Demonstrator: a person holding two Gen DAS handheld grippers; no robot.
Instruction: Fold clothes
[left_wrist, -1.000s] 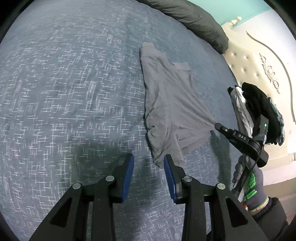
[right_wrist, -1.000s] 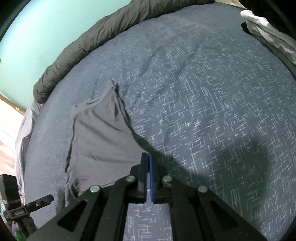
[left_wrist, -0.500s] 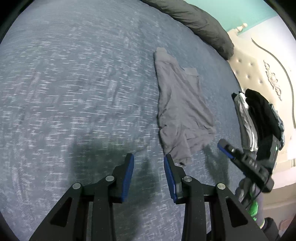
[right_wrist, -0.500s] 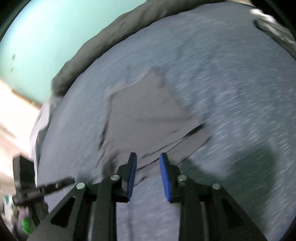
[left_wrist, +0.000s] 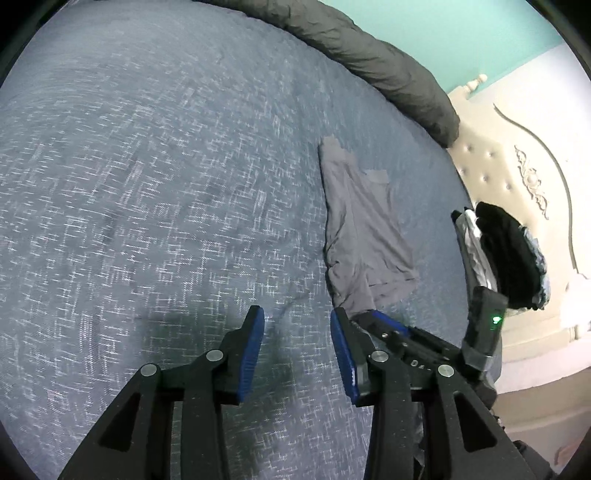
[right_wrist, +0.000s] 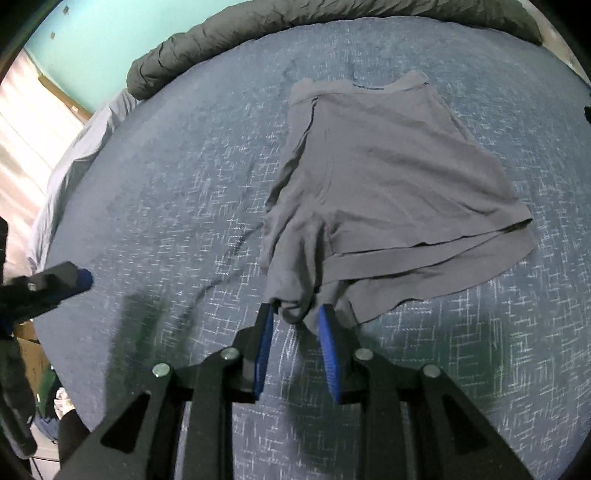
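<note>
A grey garment lies partly folded and flat on the blue patterned bed. One bunched corner of it points toward me. My right gripper has its jaws closing, and that bunched corner sits between the blue fingertips. I cannot tell whether the pads press the cloth. In the left wrist view the garment lies ahead and to the right. There my left gripper hovers over bare sheet, jaws opening a little with nothing between them. The right gripper shows just beside it.
A rolled dark grey duvet runs along the far edge of the bed. A pile of black and white clothes sits at the right by the cream headboard. The bed's edge drops off at the left in the right wrist view.
My right gripper went from shut to open and swung to the garment's near bunched corner. The left gripper drew back from the garment, which now lies farther off.
</note>
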